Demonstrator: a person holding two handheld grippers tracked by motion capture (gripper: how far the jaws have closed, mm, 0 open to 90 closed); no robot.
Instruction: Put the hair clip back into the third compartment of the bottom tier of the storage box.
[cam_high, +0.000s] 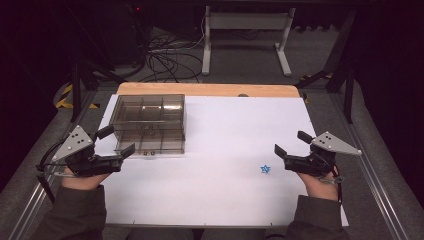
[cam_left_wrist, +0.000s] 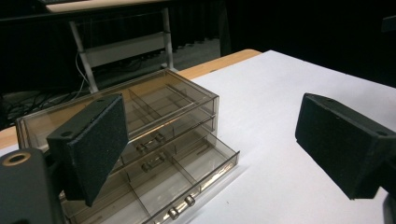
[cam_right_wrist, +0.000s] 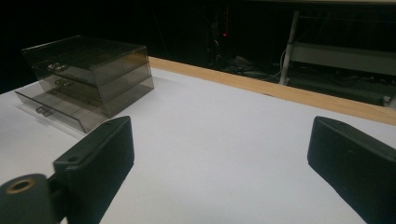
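A smoky clear plastic organiser box with three shallow drawers (cam_high: 148, 123) sits on the far left part of a white table top (cam_high: 225, 135); its lowest drawer (cam_left_wrist: 180, 179) is pulled out toward the person. The left gripper (cam_high: 116, 141) hovers just beside the box's front left corner, jaws spread apart and holding nothing. Well to the right of the box, a small blue star-shaped piece (cam_high: 265, 169) lies flat on the table. The right gripper (cam_high: 290, 143) hangs near the star, on the side away from the box, jaws wide and empty.
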